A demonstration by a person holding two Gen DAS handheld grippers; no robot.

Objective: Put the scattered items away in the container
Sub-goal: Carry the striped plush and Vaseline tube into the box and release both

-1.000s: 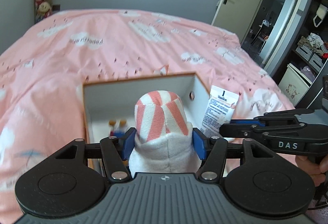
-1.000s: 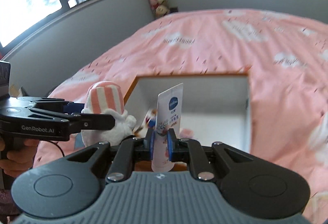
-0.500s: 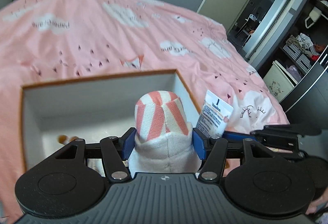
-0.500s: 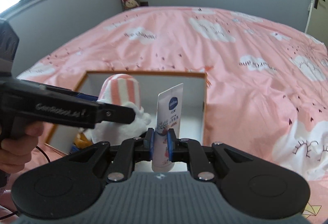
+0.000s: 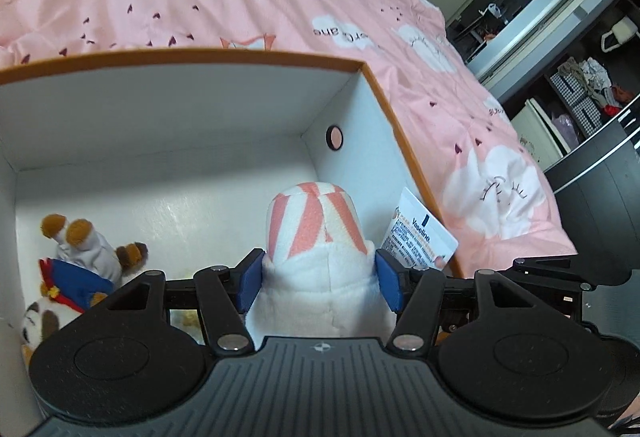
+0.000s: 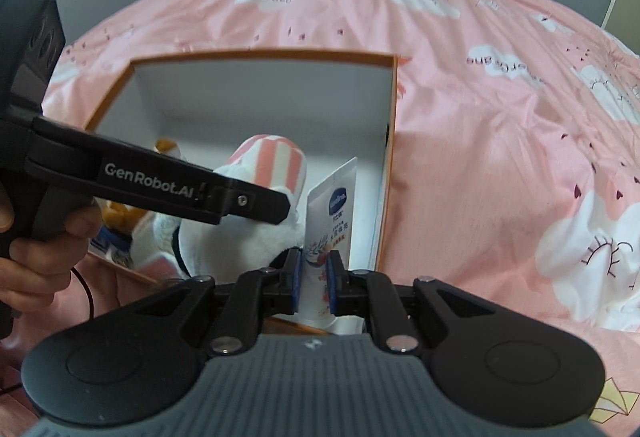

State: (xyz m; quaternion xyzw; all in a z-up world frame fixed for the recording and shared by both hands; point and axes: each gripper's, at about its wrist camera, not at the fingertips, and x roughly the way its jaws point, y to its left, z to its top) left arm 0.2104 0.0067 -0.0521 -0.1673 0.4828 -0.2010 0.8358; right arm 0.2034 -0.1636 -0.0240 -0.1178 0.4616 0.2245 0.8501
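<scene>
left gripper (image 5: 318, 279): fingers clamped, level | right gripper (image 6: 316, 279): fingers clamped, just beside left

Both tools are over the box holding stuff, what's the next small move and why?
Probably lower a little, then open the left tool. Its plush toy already hangs inside the walls of the box, beside the plush animals on the floor. The right tool can follow with the tube.

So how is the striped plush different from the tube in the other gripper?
The striped plush is soft, bulky and fills the left gripper's wide-set jaws; the tube is flat and thin, pinched between the right gripper's nearly closed jaws. The plush is white with pink stripes; the tube is white with a blue logo and print. Both are held upright over the box, neither released.
</scene>
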